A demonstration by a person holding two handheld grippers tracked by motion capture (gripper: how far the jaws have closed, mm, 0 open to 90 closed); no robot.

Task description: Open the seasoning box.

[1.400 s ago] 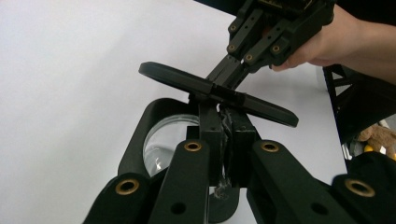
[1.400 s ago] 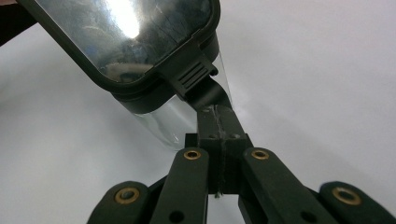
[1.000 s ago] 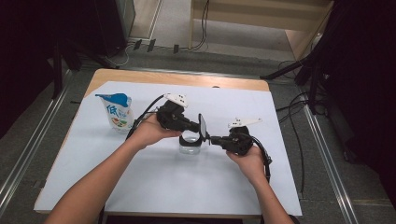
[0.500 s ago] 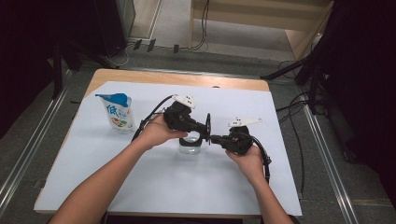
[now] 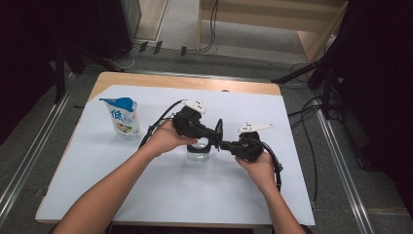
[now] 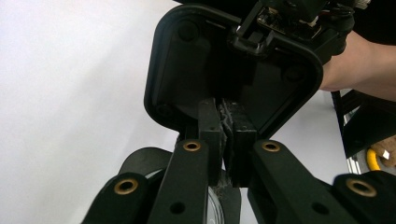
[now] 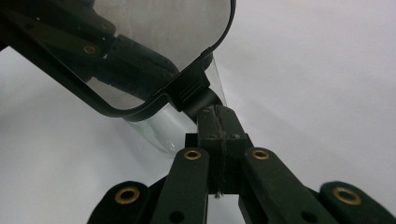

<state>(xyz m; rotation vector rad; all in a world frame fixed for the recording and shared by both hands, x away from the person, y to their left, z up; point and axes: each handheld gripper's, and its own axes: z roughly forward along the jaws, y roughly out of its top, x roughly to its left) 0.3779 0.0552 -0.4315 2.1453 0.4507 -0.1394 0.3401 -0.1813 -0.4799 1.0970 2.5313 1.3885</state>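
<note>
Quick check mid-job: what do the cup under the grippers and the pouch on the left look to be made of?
The cup looks like clear glass or hard plastic: see-through, glossy wall in the right gripper view; which one I cannot tell. The pouch looks like flexible printed plastic film: white, slightly shiny, with a blue top, standing upright on the white sheet.

Left of my left gripper (image 5: 214,134), the blue-topped pouch (image 5: 122,117) bears a large blue "依"; its smaller print is unreadable.
</note>
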